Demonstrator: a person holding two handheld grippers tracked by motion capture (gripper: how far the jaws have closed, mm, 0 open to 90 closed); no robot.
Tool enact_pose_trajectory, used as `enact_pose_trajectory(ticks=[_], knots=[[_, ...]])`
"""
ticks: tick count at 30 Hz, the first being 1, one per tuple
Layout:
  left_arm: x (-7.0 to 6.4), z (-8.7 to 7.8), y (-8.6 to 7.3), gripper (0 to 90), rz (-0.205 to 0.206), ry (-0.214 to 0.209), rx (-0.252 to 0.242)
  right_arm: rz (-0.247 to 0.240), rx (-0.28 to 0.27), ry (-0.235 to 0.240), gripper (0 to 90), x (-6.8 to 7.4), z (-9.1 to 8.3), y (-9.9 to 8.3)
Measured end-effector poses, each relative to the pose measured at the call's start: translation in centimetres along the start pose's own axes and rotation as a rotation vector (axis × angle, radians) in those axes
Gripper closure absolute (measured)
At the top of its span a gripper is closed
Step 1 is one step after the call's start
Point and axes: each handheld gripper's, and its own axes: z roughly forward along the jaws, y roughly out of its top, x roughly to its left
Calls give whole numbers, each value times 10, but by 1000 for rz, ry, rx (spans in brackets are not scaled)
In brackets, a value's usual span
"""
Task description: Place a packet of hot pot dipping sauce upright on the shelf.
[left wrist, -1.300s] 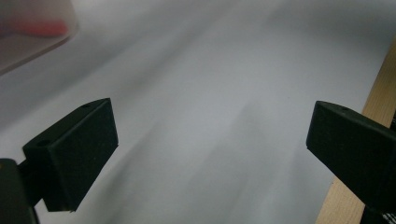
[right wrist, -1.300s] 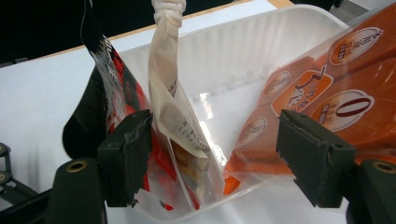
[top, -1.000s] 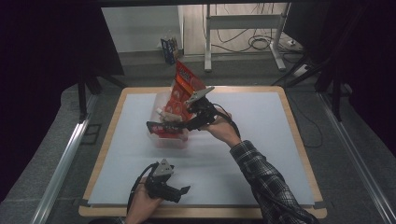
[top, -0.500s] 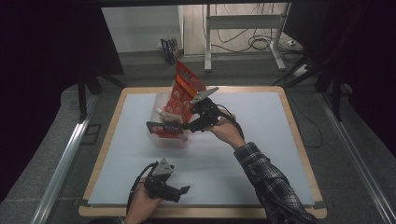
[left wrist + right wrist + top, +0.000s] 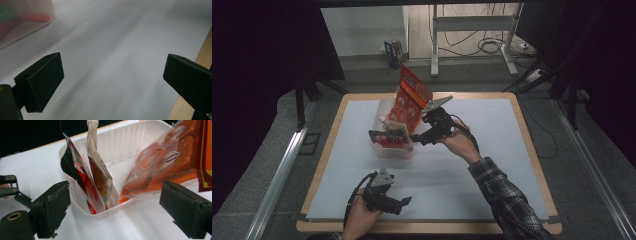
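High view. The right hand point(image 5: 459, 141) reaches forward over the white table mat point(image 5: 492, 165), its plaid sleeve point(image 5: 507, 200) running back to the near right edge. The right gripper point(image 5: 416, 137) sits just right of the clear plastic tray point(image 5: 384, 150), pointing at it, jaws spread and holding nothing. The tray stands left of the mat's centre. A tall orange snack bag point(image 5: 412, 97) leans out of the tray's far right corner, its top well above the rim. A black-and-red sachet point(image 5: 387, 136) and a pale sachet point(image 5: 393, 120) stand in the tray's near part. The left hand point(image 5: 359, 217) rests at the near edge, well apart from the tray, with the left gripper point(image 5: 404, 202) lying low and pointing right, jaws apart.

Left gripper view. The two black jaws stand wide apart with bare mat between them. The tray point(image 5: 22, 25) shows blurred at the upper left. The table's wooden edge point(image 5: 200, 55) runs along the right.

Right gripper view. The jaws are spread, flanking the tray's point(image 5: 140, 140) near wall without touching it. Inside, the black-and-red sachet point(image 5: 75, 175) stands upright at the left, the pale sachet point(image 5: 98, 170) just beside it. The orange bag point(image 5: 165, 160), glossy and printed with round labels, slants from the tray floor over the right rim.
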Motion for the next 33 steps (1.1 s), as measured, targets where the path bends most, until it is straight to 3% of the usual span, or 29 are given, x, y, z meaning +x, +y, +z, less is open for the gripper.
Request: enact_pose_trajectory(ticks=[11, 20, 27, 33], knots=[[8, -11, -8, 29, -22, 39, -15, 16, -6, -11, 58, 1, -6, -9], [5, -10, -11, 21, 28, 75, -5, 0, -2, -7, 27, 12, -8, -19], [5, -9, -12, 21, 25, 76, -9, -2, -11, -4, 20, 19, -12, -27], [4, -7, -12, 21, 46, 88, 5, -1, -19, -2, 17, 23, -17, -38]])
